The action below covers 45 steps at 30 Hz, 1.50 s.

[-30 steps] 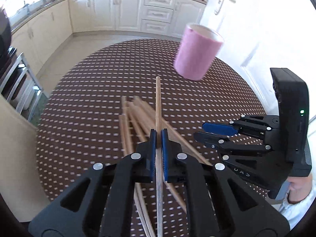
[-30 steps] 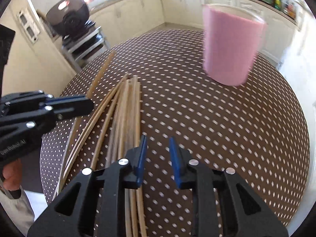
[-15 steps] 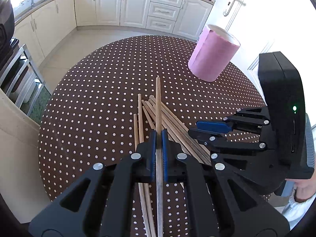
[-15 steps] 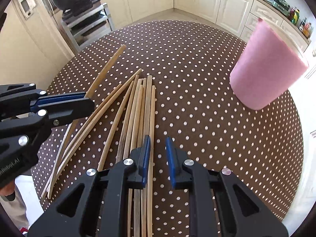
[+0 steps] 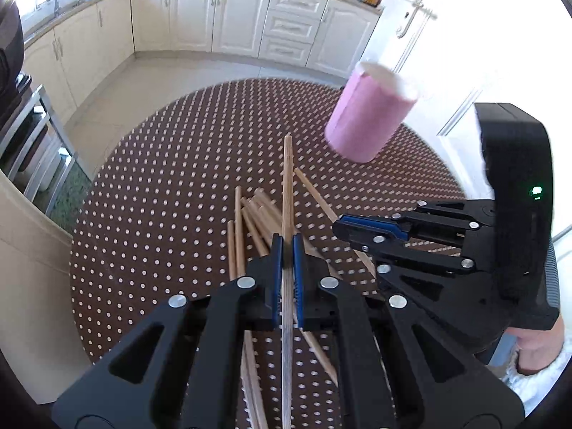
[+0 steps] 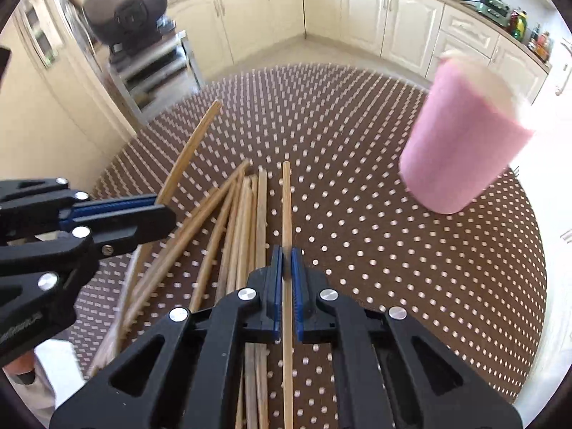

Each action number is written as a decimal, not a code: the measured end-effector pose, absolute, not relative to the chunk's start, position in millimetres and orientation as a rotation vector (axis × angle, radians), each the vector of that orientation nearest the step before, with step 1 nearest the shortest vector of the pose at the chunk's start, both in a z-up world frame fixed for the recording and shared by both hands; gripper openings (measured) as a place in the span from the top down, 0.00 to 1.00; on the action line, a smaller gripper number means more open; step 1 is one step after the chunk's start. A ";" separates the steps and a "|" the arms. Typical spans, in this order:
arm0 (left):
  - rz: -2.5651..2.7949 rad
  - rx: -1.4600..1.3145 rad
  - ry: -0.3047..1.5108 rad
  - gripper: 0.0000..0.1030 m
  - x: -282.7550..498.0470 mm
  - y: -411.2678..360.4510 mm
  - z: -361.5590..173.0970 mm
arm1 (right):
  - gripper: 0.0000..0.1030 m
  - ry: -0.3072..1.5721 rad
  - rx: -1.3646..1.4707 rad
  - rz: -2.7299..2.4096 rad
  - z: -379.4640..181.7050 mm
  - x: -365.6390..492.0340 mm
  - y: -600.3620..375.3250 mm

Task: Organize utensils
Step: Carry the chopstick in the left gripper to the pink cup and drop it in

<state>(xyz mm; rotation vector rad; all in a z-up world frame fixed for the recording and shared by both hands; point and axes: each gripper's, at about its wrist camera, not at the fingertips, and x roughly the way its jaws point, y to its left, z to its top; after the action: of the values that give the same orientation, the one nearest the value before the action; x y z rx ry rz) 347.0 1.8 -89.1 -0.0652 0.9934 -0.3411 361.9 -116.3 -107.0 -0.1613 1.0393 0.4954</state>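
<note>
My left gripper [image 5: 287, 241] is shut on one wooden chopstick [image 5: 287, 178] that points away along its fingers, above the pile. In the right wrist view my right gripper [image 6: 286, 250] has its jaws closing on a single chopstick [image 6: 286, 200], with the blue pads pressed against it, just right of the pile of chopsticks [image 6: 243, 221]. The pile [image 5: 255, 214] lies fanned out on the brown dotted table [image 5: 161, 214]. A pink cup [image 5: 370, 118] stands at the table's far right [image 6: 461, 153], apart from both grippers.
The round table's edge [image 6: 529, 286] curves close on the right. Beyond it are cream kitchen cabinets [image 5: 232, 18], a white door [image 5: 429, 35] and a metal rack [image 6: 153, 68] with a black appliance. A person's hand [image 5: 536, 350] holds the right gripper.
My right gripper's jaws went from apart to pressed on one chopstick at the pile's right side. The left gripper keeps its chopstick.
</note>
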 end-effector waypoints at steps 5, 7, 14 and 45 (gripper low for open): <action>-0.383 -0.076 0.921 0.94 328.3 -6.3 -54.9 | 0.96 0.904 -0.084 0.504 -62.5 339.0 -140.0; -0.392 -0.069 0.880 0.94 318.6 -10.1 -40.0 | 0.96 0.853 -0.052 0.510 -47.0 327.9 -152.4; -0.424 -0.034 0.739 0.94 285.3 -30.0 8.6 | 0.96 0.698 -0.004 0.529 -5.3 303.9 -178.2; -0.398 -0.064 0.391 0.94 362.4 -79.6 100.7 | 0.96 0.291 0.059 0.307 60.9 339.5 -233.9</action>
<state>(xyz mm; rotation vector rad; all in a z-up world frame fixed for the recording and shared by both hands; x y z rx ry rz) 362.4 -79.6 100.7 -0.0640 0.3906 -0.3977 339.5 -233.9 60.9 0.0591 0.2909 0.3070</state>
